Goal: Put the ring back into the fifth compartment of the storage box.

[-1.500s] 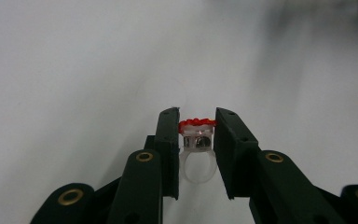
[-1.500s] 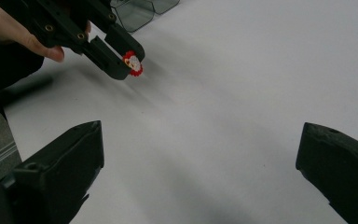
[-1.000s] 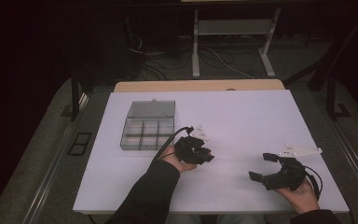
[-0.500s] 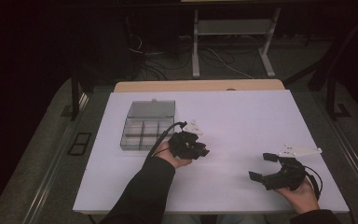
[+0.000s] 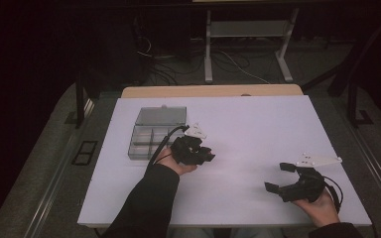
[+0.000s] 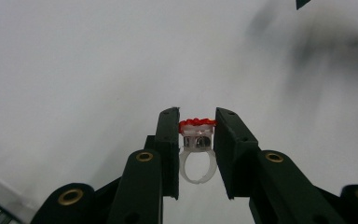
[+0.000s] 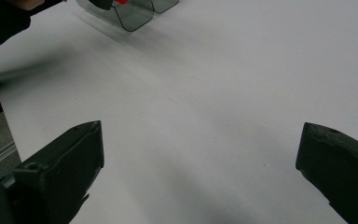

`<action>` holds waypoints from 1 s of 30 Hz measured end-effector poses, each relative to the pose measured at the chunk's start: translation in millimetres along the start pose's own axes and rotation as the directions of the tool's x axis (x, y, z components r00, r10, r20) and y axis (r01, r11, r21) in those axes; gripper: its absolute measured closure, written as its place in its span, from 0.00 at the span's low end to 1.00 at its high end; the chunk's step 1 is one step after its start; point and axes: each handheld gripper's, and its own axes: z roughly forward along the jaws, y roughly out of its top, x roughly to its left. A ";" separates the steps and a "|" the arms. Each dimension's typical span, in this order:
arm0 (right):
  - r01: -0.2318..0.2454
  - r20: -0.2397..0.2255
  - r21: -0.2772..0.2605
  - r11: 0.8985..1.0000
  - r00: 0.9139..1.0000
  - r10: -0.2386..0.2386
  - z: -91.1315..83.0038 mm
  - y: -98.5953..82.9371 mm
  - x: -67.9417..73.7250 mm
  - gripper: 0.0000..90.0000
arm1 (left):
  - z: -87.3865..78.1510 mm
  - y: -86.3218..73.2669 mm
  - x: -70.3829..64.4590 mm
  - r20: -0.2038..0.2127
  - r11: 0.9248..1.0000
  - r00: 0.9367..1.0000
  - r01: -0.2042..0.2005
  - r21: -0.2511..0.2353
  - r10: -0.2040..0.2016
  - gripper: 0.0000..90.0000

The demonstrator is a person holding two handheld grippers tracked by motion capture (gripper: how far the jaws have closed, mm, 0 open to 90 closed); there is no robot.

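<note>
A small clear plastic ring with a red top [image 6: 196, 140] is clamped between the two black jaws of my left gripper [image 6: 196, 135], held above the white table. From above, the left gripper [image 5: 198, 151] hovers just right of a clear compartment box [image 5: 151, 134], whose lid stands open at the back. My right gripper [image 5: 281, 177] rests near the table's front right corner, its jaws spread wide with nothing between them. In the right gripper view the box [image 7: 133, 13] and a red speck of the ring [image 7: 120, 2] show far off at the top.
The white table [image 5: 258, 129] carries the box at its left. A wooden strip [image 5: 213, 91] runs along its far edge. Beyond it stand a metal frame and cables on the dark floor. A floor rail lies at the left.
The left gripper has moved left and slightly away from me, toward the compartment box, with the ring still clamped. The right gripper has stayed put.
</note>
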 end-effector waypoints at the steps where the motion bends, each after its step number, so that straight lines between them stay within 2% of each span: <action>1: 0.000 0.000 0.000 1.000 1.000 0.000 0.0 0.0 0.0 0.00 | -1.4 -0.5 0.7 -0.004 1.000 1.000 0.004 0.000 -0.004 0.78; 18: -0.007 0.001 0.003 1.000 1.000 0.007 0.3 0.0 0.1 0.00 | -27.0 -6.0 20.4 -0.069 1.000 0.997 0.016 -0.002 -0.016 0.78; 30: -0.007 0.003 0.002 1.000 1.000 0.007 0.2 -0.1 0.1 0.00 | -42.6 -12.7 32.1 -0.101 0.999 0.994 0.044 -0.026 -0.047 0.78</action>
